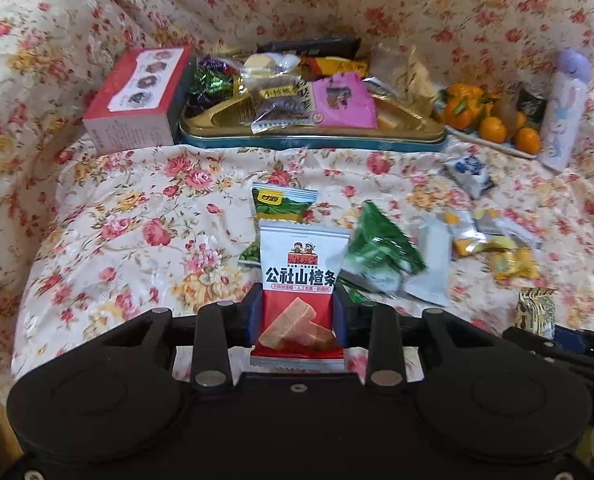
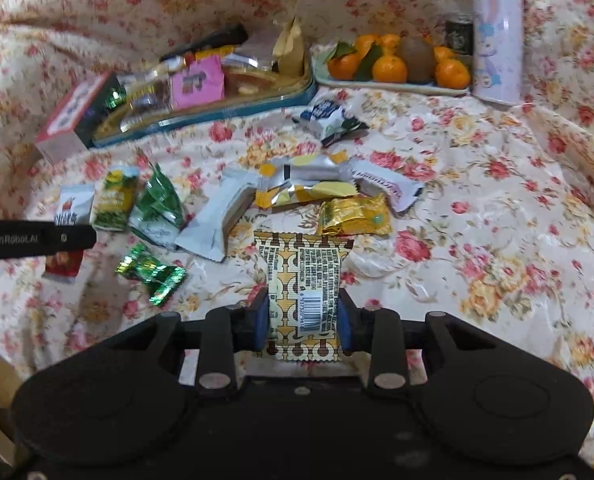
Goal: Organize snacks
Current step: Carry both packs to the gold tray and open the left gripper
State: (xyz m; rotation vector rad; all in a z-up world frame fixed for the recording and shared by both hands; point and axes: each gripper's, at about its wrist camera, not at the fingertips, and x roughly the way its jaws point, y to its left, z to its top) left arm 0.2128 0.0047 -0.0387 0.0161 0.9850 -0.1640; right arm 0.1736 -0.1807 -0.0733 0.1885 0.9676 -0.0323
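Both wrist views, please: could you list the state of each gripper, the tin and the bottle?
Left gripper: shut on hawthorn packet.
Right gripper: shut on yellow patterned packet.
Tin tray: open, holding snacks.
Purple bottle: upright, capped.

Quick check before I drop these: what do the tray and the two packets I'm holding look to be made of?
Tray: looks like metal tin, glossy gold inside, teal wall, bright reflections.
Hawthorn packet in the left gripper: smooth printed plastic film, crimped ends.
Patterned packet in the right gripper: similar film, probably matte, serrated edge.
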